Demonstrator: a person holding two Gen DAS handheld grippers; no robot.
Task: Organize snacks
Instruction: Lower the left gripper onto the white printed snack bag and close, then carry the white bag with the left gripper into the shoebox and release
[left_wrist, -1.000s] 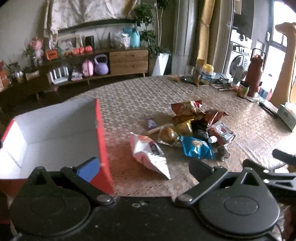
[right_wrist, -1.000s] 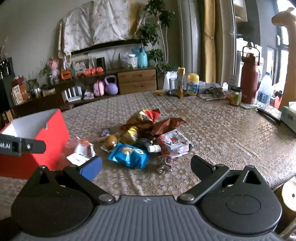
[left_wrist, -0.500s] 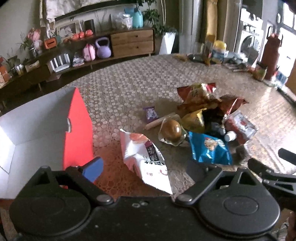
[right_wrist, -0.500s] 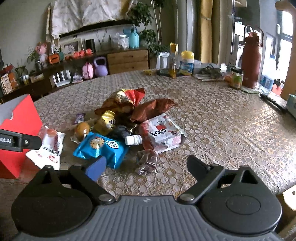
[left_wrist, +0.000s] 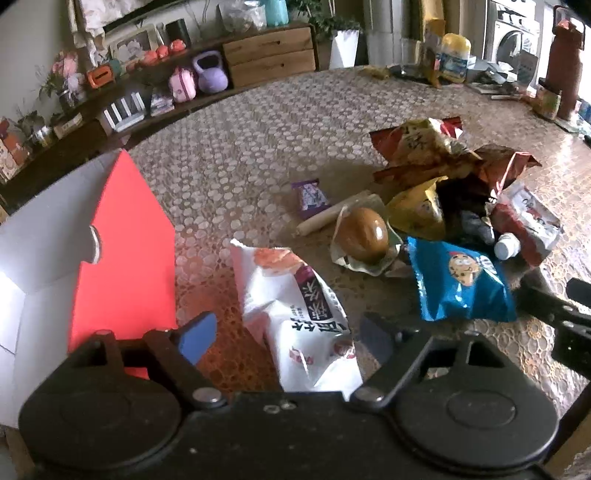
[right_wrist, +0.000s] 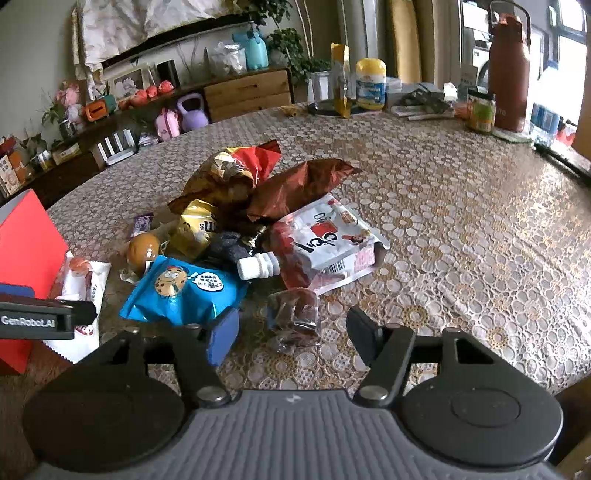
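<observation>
My left gripper (left_wrist: 284, 332) narrows, unpinched, around the white packet (left_wrist: 295, 314) beside the red box (left_wrist: 122, 251); my right gripper (right_wrist: 291, 332) narrows around a clear wrapper (right_wrist: 293, 314), with bare table (right_wrist: 461, 229) rightward.

The red box (left_wrist: 122, 251) runs off the left edge (its floor unseen), and the white packet's (left_wrist: 299, 317) near end hides behind the claw.

Daylight enters from windows (right_wrist: 565, 55) at the right, glaring on the bench (right_wrist: 480, 221) there. Soft shadows lie under the snacks; fisheye bending and dark vignetting mark the corners.
</observation>
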